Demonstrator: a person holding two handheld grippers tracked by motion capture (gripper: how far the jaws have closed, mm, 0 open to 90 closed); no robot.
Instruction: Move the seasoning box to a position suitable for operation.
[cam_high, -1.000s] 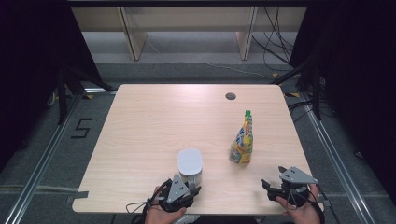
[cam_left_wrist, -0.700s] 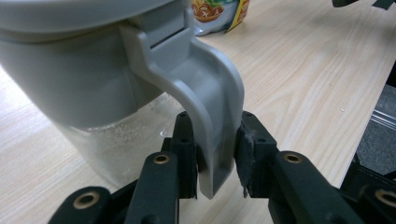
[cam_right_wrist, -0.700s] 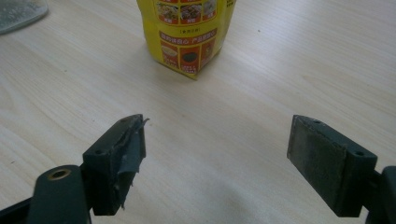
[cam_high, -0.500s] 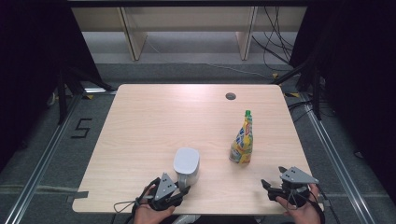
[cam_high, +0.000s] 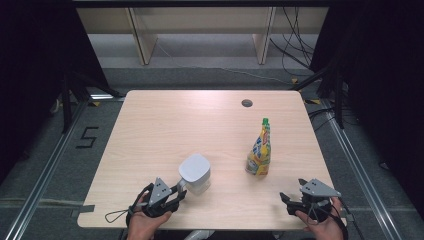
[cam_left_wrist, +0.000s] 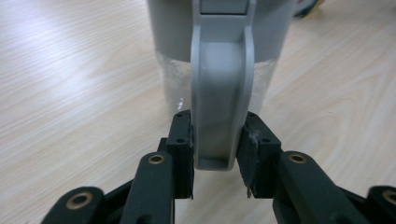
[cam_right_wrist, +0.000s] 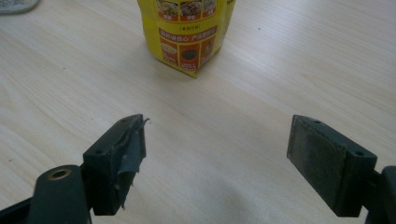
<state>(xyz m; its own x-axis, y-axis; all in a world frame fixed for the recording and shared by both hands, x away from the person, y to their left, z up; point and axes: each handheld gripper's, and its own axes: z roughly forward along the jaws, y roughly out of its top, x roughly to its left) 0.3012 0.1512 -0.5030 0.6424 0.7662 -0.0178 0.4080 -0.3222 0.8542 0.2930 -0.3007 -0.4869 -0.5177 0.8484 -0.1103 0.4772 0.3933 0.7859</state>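
Observation:
A clear pitcher with a grey lid (cam_high: 195, 171) stands near the table's front edge, left of centre. Its grey handle (cam_left_wrist: 219, 116) points toward me, and my left gripper (cam_high: 181, 190) is shut on it, with one black pad against each side in the left gripper view (cam_left_wrist: 215, 156). A yellow spouted pouch with a green cap (cam_high: 259, 155) stands upright to the right of the pitcher. My right gripper (cam_high: 294, 192) rests at the front right, open and holding nothing. In the right gripper view (cam_right_wrist: 217, 154) its jaws stand wide apart, with the pouch (cam_right_wrist: 187, 32) ahead.
The light wooden table (cam_high: 165, 125) has a round cable hole (cam_high: 246, 103) at the back right. Behind it stands a low shelf unit (cam_high: 200, 30), with cables on the floor. A floor marking "5" (cam_high: 86, 137) lies to the left.
My left gripper has swung left along the front edge with the pitcher's handle in its jaws, turning the pitcher so the handle points front-left. The right gripper and the pouch stayed still.

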